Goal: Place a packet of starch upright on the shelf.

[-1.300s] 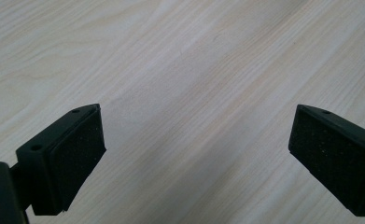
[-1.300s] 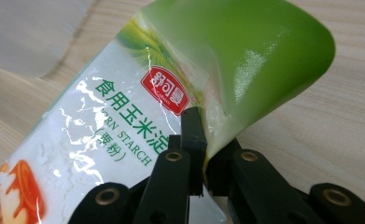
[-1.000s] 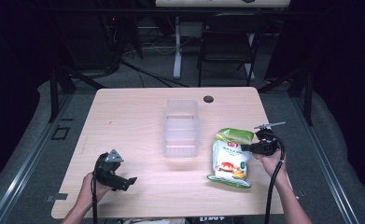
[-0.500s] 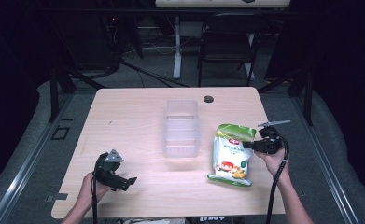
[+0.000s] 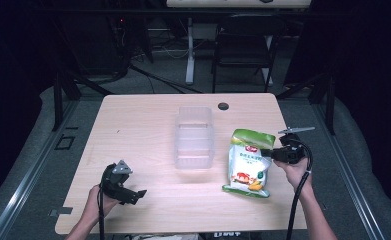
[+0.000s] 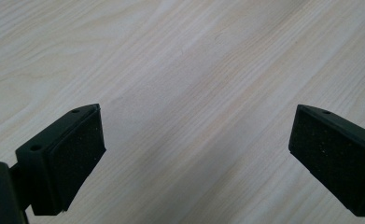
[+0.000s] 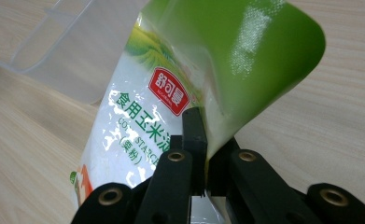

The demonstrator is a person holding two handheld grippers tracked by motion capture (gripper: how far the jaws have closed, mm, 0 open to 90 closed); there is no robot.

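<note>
The wooden table [image 5: 143, 125] occupied the centre of the high view, its pale top spanning most of the frame's width. A clear plastic container [image 5: 194, 137] stood near the middle of the table, just left of the pouch. The green-and-white pouch [image 5: 247, 163] lay right of centre, its lower end flat on the wood and its upper green edge curled upward. The right gripper [image 5: 269, 153], at the right of the high view, was clenched on the pouch's right edge; in the right gripper view its jaws met on the film [image 7: 203, 140] below the red label, with the container's corner [image 7: 54, 51] at upper left. The left gripper [image 5: 139, 194], at the lower left of the high view, sat released, apart from both objects; in the left gripper view its pads [image 6: 75, 154] stood wide apart over bare wood [image 6: 194, 70].
</note>
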